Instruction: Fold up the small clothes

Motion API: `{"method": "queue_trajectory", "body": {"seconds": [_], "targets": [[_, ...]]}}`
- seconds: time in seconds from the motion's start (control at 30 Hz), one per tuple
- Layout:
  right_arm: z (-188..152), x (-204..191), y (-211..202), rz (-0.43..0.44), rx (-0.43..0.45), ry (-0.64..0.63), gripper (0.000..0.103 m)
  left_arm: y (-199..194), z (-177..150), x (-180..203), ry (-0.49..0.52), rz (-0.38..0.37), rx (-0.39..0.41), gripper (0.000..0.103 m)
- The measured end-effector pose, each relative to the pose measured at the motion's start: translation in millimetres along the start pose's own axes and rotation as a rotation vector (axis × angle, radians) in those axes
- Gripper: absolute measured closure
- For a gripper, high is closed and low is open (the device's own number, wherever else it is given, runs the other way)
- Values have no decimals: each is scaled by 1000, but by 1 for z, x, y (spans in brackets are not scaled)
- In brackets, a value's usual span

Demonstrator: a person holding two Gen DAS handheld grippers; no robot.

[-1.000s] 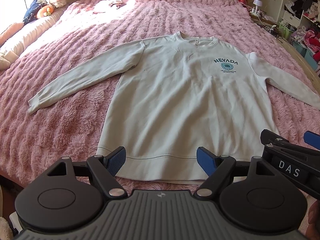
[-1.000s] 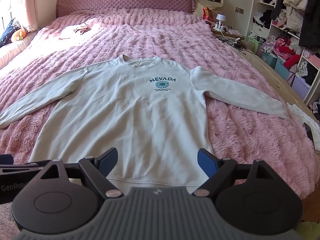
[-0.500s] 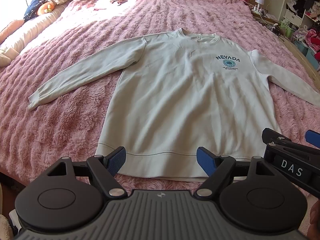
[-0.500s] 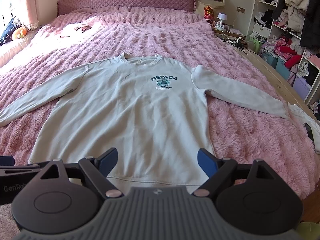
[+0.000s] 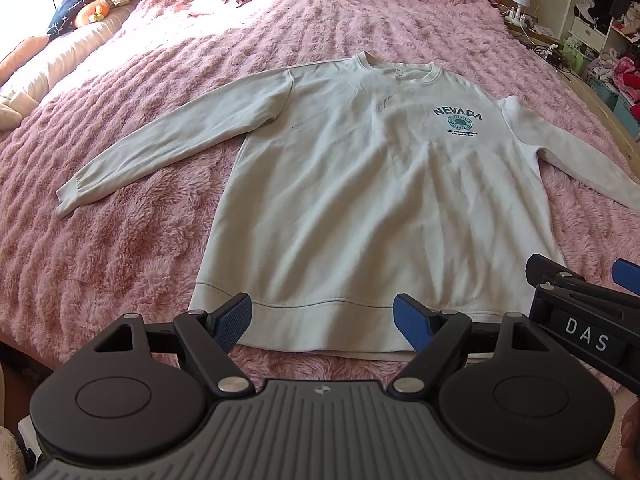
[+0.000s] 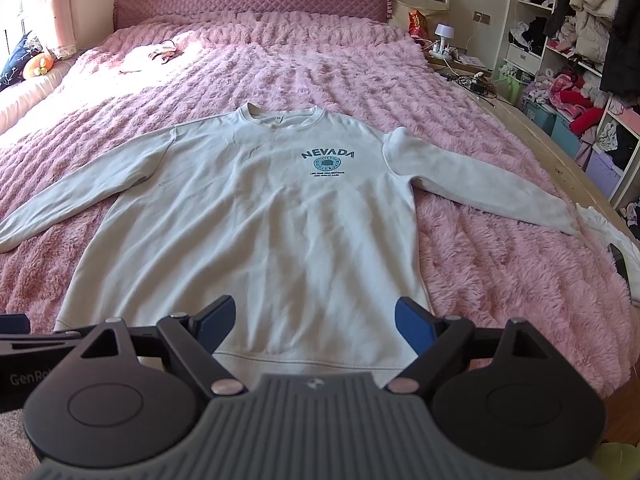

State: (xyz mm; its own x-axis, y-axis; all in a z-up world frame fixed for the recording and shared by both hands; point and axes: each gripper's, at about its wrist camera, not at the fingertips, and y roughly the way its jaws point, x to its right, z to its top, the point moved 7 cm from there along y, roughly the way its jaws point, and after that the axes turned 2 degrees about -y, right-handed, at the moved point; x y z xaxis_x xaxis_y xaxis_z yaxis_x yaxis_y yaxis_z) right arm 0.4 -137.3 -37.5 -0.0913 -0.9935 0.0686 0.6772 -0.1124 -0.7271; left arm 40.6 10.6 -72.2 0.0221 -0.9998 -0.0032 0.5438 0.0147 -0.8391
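While sweatshirt [image 5: 360,208] lies flat | left gripper [image 5: 322,318], right gripper [image 6: 314,320] level above hem | fingers wide

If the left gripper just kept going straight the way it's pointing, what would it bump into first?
Most likely the bottom hem of the pale sweatshirt spread flat on the pink bedspread. The left gripper is open, nothing between its fingers, and it points at that hem. Its height above the bed is hard to judge.

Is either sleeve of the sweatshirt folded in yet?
No, the sweatshirt lies flat on the bed with both sleeves stretched outward.
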Motion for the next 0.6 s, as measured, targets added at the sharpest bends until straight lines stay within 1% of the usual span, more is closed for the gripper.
{"method": "queue_trajectory", "body": {"seconds": [0.6], "targets": [[-2,-4,5,10,-15,-8,20,6,-2,0,-1,-3,-21,9]]}}
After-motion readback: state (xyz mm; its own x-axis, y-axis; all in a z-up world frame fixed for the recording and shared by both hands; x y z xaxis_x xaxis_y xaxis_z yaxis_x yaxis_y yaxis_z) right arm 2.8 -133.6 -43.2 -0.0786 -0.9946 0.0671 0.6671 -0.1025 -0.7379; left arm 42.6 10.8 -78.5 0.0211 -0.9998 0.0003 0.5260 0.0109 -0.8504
